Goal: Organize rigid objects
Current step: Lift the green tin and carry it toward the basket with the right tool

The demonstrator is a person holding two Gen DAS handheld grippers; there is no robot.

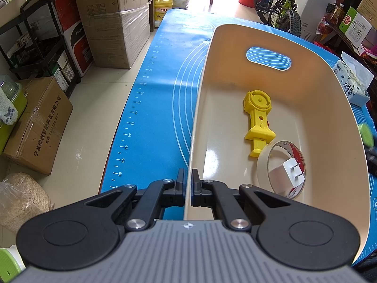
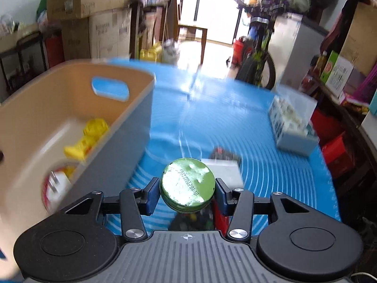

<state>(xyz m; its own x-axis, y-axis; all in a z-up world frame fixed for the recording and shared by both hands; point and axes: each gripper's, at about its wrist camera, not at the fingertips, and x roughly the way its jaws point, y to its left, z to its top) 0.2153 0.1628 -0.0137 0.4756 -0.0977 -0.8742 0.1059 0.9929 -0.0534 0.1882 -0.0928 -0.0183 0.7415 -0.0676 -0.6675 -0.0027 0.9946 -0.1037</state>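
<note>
A beige plastic bin (image 1: 329, 122) stands on the blue mat (image 1: 160, 99). Inside lie a yellow toy part (image 1: 258, 118), a tape roll (image 1: 264, 165) and a white plug adapter (image 1: 288, 172). My left gripper (image 1: 188, 176) is shut on the bin's left wall near its front corner. My right gripper (image 2: 187, 188) is shut on a jar with a green lid (image 2: 187, 184), held above the mat just right of the bin (image 2: 77, 89). The bin's contents also show blurred in the right wrist view: the yellow toy part (image 2: 87, 139) and the plug adapter (image 2: 56, 181).
A tissue pack (image 2: 292, 122) lies on the mat at the right; it also shows in the left wrist view (image 1: 352, 82). A white flat object with a dark item behind it (image 2: 223, 167) lies just beyond the jar. Cardboard boxes (image 1: 40, 125), a shelf cart and a bicycle (image 1: 280, 4) surround the table.
</note>
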